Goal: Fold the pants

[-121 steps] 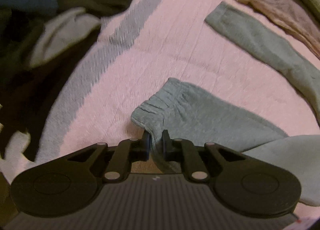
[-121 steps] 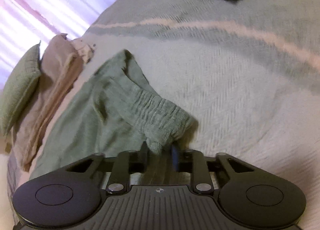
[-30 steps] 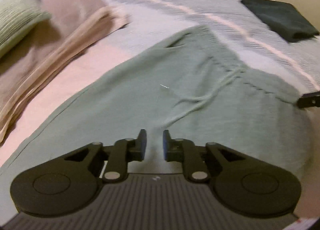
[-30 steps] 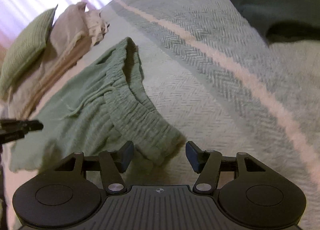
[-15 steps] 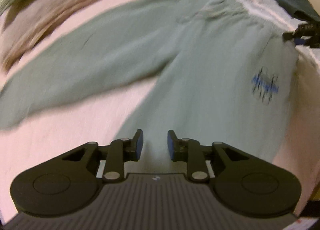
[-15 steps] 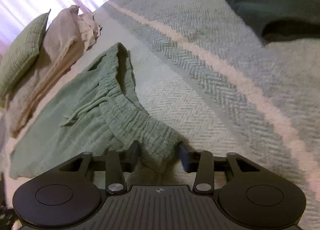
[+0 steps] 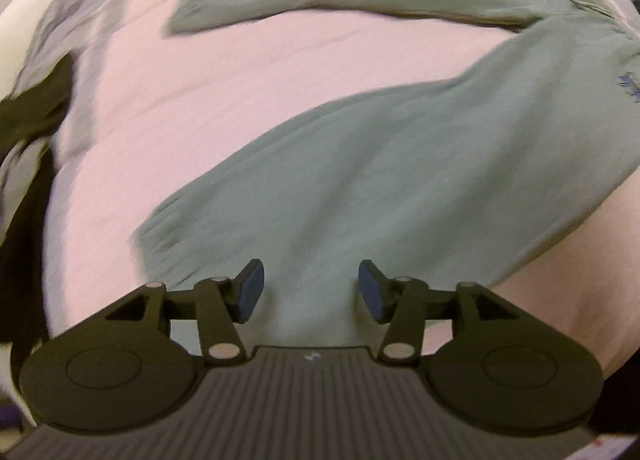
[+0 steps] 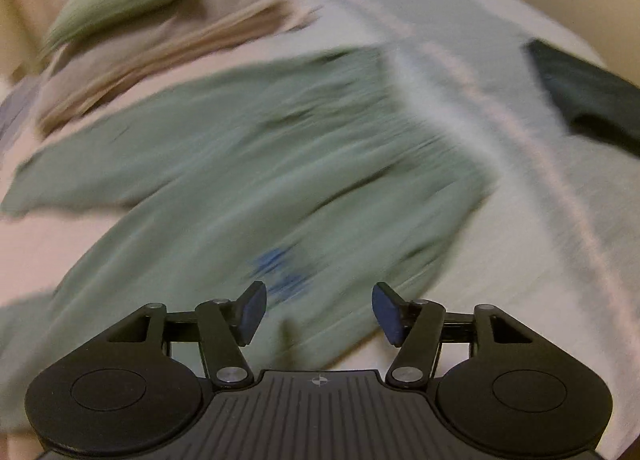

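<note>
The bed [image 7: 208,100] fills everything ahead of both your grippers, pink cover under your left one, grey striped cover [image 8: 520,164] ahead and to the right of your right one. On it the green pants [image 7: 400,180] lie spread flat with the legs splayed apart. One leg runs from just in front of your left gripper [image 7: 311,287] away to the right; the other lies far ahead across the top of that view. In the right view the waistband [image 8: 432,132] sits ahead and slightly right of your right gripper [image 8: 319,310], and a small blue logo [image 8: 280,272] lies just beyond its left finger.

Both grippers are spread wide, holding nothing, with cloth beneath the gap of each.

Judging by the look, this is soft, light knit fabric: it will sag and drag rather than keep a shape, and it probably clings to the cover. You likely want firm pinches at thick edges: the gathered waistband corner with your right, the leg hem [image 7: 160,236], just ahead and left of your left gripper.
</note>
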Demonstrator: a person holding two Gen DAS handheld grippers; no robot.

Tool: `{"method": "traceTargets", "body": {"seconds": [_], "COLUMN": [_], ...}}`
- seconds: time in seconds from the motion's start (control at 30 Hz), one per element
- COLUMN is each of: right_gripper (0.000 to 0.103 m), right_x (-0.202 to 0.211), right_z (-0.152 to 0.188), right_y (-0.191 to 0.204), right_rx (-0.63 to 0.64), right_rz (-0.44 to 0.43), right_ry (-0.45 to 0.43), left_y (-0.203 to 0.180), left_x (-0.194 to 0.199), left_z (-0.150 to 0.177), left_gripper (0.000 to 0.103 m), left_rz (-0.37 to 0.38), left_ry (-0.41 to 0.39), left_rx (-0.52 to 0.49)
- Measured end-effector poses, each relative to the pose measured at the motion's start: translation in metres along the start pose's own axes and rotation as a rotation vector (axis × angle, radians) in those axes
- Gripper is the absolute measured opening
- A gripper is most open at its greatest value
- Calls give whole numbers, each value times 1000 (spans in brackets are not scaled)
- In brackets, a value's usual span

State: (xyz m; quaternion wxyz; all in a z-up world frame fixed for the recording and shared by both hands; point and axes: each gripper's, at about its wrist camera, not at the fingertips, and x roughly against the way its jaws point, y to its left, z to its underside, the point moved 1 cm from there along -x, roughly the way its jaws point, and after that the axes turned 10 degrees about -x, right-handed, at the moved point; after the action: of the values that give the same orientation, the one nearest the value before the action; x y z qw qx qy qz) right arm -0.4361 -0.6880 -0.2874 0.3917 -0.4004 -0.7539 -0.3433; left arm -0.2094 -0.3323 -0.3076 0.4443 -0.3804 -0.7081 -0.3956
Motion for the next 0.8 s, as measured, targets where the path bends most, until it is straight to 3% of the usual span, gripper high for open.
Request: {"method": "traceTargets", "body": {"seconds": [0.17, 0.3, 0.43, 0.67, 0.8], "right_gripper": [57, 58, 58, 74, 76], "right_x": [-14, -23, 12, 74, 101], "right_z": [62, 88, 84, 55, 42], "right_y": [80, 116, 128, 113, 91], "right_rx": [-30, -84, -79, -29, 28], "right_rz": [-65, -33, -27, 49, 80], "right_ry": [108, 225, 211, 119, 105], "left_y": [64, 84, 89, 80, 66], "left_x": [-9, -13, 9, 53, 78], "left_z": [49, 56, 46, 14, 1], "left_gripper": [50, 50, 51, 70, 83], "left_rz": [18, 54, 81, 82, 56], "left_ry": [-13, -28, -56, -100, -122], "left_rx": [76, 92, 106, 148, 176]}}
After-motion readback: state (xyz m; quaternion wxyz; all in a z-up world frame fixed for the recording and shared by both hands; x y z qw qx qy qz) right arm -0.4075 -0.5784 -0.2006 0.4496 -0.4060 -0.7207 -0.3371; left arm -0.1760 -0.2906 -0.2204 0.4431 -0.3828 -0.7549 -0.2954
